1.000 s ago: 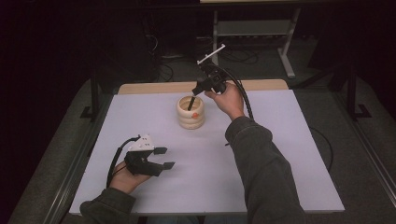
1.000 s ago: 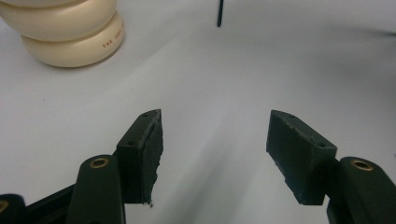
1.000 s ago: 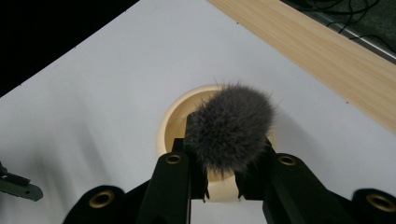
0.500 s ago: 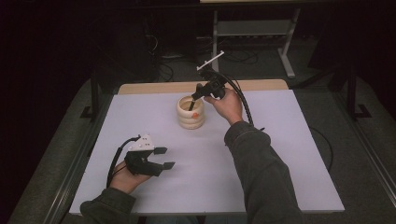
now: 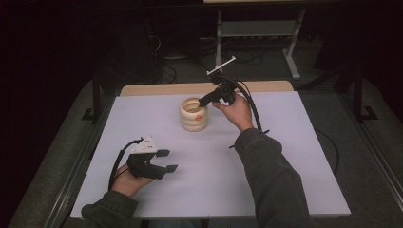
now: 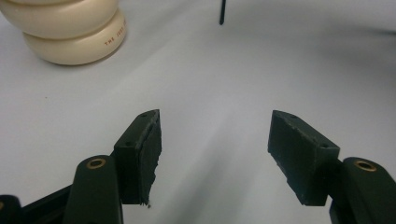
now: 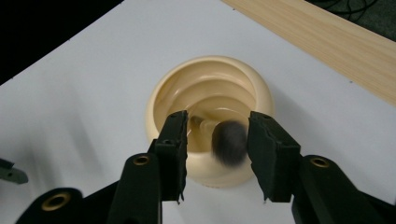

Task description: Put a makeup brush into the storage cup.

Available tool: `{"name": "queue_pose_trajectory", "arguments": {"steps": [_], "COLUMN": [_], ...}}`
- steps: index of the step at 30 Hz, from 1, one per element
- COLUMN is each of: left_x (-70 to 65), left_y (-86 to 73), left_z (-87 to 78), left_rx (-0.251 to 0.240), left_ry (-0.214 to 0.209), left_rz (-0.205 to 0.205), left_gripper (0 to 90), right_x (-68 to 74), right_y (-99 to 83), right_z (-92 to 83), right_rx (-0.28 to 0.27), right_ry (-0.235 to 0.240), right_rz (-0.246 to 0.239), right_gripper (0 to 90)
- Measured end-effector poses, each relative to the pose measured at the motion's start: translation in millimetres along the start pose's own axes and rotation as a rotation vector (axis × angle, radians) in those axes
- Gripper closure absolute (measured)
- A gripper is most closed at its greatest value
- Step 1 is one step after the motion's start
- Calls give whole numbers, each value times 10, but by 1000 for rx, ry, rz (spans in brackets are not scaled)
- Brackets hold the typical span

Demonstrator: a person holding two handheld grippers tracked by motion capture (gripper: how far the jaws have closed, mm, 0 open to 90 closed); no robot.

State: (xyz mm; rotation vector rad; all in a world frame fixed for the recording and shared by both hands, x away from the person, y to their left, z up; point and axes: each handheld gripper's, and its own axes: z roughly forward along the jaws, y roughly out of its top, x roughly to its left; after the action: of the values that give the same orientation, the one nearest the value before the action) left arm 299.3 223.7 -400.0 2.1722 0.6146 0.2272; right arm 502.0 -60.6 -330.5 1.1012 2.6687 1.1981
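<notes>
Right gripper (image 7: 217, 154) poised over cream ribbed holder (image 7: 210, 112), jaws just opened, blurred dark object (image 7: 229, 142) loose between them; could glance off the rim. Left gripper (image 6: 215, 149) open, empty.

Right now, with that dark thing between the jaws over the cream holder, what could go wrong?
1. The right hand-held gripper has just been opening; the blurred dark object looks loose and might miss the ribbed cream holder.
2. The jaws hang close over the rim; lowering further could tip the holder.
</notes>
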Motion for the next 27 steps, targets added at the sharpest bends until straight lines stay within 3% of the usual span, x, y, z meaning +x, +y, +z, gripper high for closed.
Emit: {"name": "queue_pose_trajectory", "arguments": {"steps": [14,15,16,27], "left_x": [30,29,37,33], "left_y": [-2,-1,1,-1], "left_z": [-18,-15,-12,1], "left_rx": [-14,-12,-11,-8], "left_ry": [-2,0,3,3], "left_rz": [-24,-20,-3,-18], "left_gripper": [341,341,340,337], "right_x": [-71,-65,-74,-86], "right_y": [-240,-260,-283,-501], "right_z": [-400,-422,-438,-561], "right_rx": [-60,-64,-67,-84], "right_ry": [10,16,22,21], "right_rz": [-14,4,-1,11], "right_gripper": [488,482,476,437]}}
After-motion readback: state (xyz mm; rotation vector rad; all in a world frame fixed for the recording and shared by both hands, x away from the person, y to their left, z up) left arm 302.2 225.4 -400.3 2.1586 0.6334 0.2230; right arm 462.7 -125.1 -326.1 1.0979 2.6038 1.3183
